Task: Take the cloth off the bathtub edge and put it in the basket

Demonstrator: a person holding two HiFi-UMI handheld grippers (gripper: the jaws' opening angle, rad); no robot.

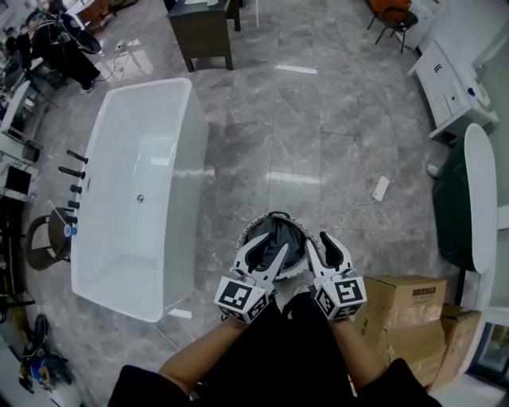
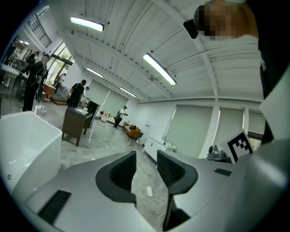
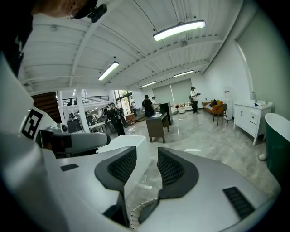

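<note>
The cloth point(image 1: 280, 232), dark grey and crumpled, lies inside the round basket point(image 1: 247, 233), which stands on the grey marbled floor point(image 1: 310, 143) just ahead of the person's knees. Both grippers are held side by side above the basket's near rim. The left gripper point(image 1: 270, 248) has its jaws apart, and the left gripper view shows only floor in the gap between its ribbed black pads point(image 2: 123, 171). The right gripper point(image 1: 317, 240) is spread at least as wide and also carries nothing; in the right gripper view a piece of the basket's perforated white rim point(image 3: 139, 210) shows below its pads point(image 3: 170, 168). To the right of the person's arm stand stacked cardboard boxes point(image 1: 407, 312). A little beyond the basket a white power strip point(image 1: 381, 187) lies on the floor with its cord trailing toward the basket. To the left is the white bathtub point(image 1: 181, 151), running lengthwise away from the person, with dark taps point(image 1: 73, 171) along its far side. At the right edge stands a dark green tub point(image 1: 452, 208) with a white rim. Farther off are a dark table point(image 1: 203, 32), a white cabinet point(image 1: 450, 78) and an orange chair point(image 1: 394, 14).
</note>
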